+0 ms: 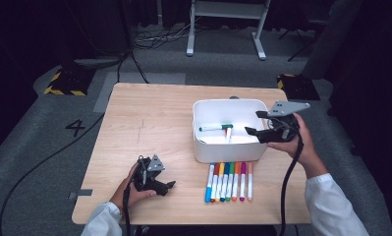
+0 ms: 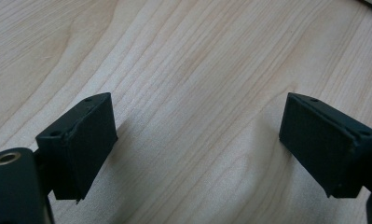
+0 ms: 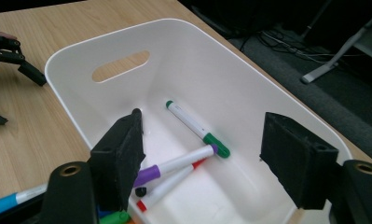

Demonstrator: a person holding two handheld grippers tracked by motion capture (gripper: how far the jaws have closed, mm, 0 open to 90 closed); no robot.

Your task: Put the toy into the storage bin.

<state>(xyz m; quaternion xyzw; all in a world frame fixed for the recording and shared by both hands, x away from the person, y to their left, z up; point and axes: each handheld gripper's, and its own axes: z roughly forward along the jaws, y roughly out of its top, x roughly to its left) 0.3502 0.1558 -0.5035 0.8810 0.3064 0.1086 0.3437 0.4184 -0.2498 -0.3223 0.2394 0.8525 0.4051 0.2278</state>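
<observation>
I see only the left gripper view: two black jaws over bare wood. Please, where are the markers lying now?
Observer: A row of markers lies on the table, just in front of the white bin.
Operator: Is something inside the bin?
Observer: Yes. I can see three there: a green-capped marker, a purple-capped marker and a red-capped marker.
Operator: Do the right tongs hold one?
Observer: No. The right tongs are open over the bin's right end, with nothing gripped between them.
</observation>
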